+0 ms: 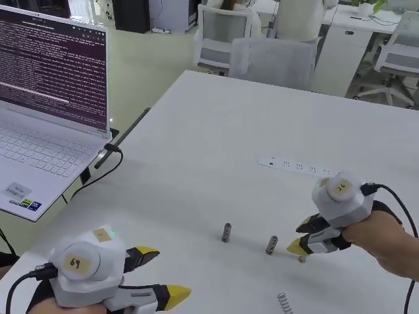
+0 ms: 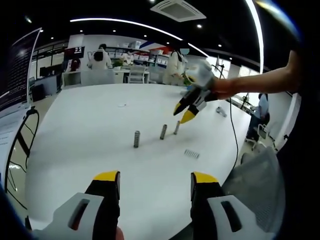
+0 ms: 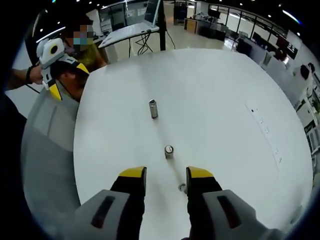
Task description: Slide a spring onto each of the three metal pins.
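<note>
Three metal pins stand in a row on the white table [image 1: 196, 144]. The first pin [image 1: 226, 232] and the second pin [image 1: 272, 244] each wear a spring. The third pin [image 1: 302, 259] is bare and short. A loose spring [image 1: 284, 302] lies flat near the front edge. My right gripper [image 1: 300, 237] is open and hovers just above the bare pin [image 3: 183, 188], which sits beside its right fingertip [image 3: 200, 173]. My left gripper [image 1: 163, 273] is open and holds nothing, low at the front left, facing the pins [image 2: 163, 131] and the loose spring [image 2: 191, 154].
An open laptop [image 1: 46, 98] stands at the left with a black cable [image 1: 105, 171] trailing from it. A white power strip [image 1: 298, 166] lies behind the pins. Office chairs [image 1: 272, 59] stand past the far edge.
</note>
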Demonstrator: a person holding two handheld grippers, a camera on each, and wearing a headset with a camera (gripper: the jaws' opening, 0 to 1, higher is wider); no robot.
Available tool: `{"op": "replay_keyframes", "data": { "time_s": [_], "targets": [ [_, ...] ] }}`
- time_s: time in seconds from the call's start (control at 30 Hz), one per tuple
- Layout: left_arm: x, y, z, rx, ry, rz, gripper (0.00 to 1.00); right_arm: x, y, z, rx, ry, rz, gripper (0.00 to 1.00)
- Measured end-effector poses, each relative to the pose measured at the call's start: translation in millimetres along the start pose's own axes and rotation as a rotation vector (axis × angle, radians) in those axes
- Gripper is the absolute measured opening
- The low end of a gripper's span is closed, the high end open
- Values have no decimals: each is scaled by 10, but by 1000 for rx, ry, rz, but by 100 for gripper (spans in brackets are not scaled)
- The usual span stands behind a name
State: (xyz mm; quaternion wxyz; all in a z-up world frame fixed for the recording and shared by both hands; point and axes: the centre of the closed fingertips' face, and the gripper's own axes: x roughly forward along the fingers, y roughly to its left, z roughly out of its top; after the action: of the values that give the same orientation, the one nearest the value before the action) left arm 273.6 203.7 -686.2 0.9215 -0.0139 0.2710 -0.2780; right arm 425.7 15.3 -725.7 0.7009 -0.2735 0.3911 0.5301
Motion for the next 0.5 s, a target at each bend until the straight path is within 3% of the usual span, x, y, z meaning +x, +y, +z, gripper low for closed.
{"op": "replay_keyframes", "data": {
  "time_s": [0.13, 0.33, 0.5],
  "targets": [
    [-7, 20, 22, 1, -2, 1, 53, -87, 13, -16, 68, -60, -4, 32],
    [6, 30, 49, 3, 0, -4, 54, -224, 7, -114, 127, -106, -35, 40],
    [37, 30, 84, 8, 1, -12, 54, -354, 31, -118, 206, -193, -35, 42]
  ]
}}
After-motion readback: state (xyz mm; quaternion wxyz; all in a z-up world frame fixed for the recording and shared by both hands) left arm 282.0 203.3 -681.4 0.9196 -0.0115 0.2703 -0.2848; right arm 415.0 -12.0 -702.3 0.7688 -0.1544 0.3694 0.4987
